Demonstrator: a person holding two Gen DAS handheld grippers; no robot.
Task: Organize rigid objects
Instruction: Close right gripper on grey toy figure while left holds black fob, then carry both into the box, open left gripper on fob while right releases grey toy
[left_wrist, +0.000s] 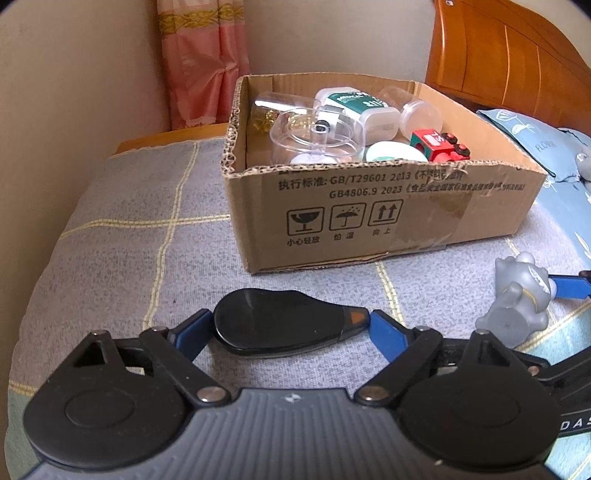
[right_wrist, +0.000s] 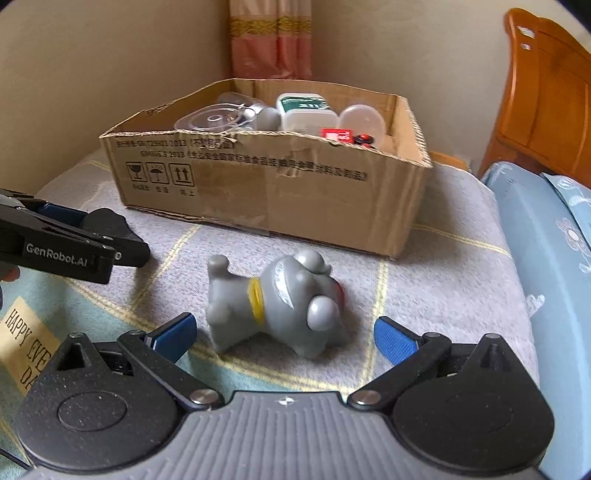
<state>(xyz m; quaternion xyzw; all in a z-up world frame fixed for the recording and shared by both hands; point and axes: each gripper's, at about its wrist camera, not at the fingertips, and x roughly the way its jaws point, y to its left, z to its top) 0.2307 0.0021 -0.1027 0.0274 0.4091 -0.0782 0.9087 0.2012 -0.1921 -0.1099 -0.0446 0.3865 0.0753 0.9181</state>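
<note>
**Two tools over the bed, each with an object between its fingers**

The left tool (left_wrist: 286, 326) pointed down at a black teardrop-shaped object (left_wrist: 280, 326) that lay flat on the grey checked bed cover (left_wrist: 129, 229). The object sat crosswise between the two blue fingertips (left_wrist: 190, 332): its rounded end was at or just beside the left one, and its narrow end, marked with a small orange patch, was just beside the right one. Whether the pads pressed on it could not be told from this view, so the tool's state stayed uncertain.

The right tool (right_wrist: 284, 332) stood open, its blue fingertips (right_wrist: 393, 338) spread wide. A grey toy figure (right_wrist: 273, 306) with a yellow collar lay on its side on the bed cover between them, slightly beyond the tips, with clear gaps on both sides. In the left wrist view the same figure appeared to the right of the left tool, near one of the right tool's blue fingers.

A cardboard box (left_wrist: 369, 206), open at the top, stood farther back on the bed. It held clear plastic containers (left_wrist: 314, 136), a white and green case (left_wrist: 354, 105) and a red toy train (left_wrist: 439, 146). The left tool appeared at the left edge of the right wrist view, beside the box's near corner.
</note>
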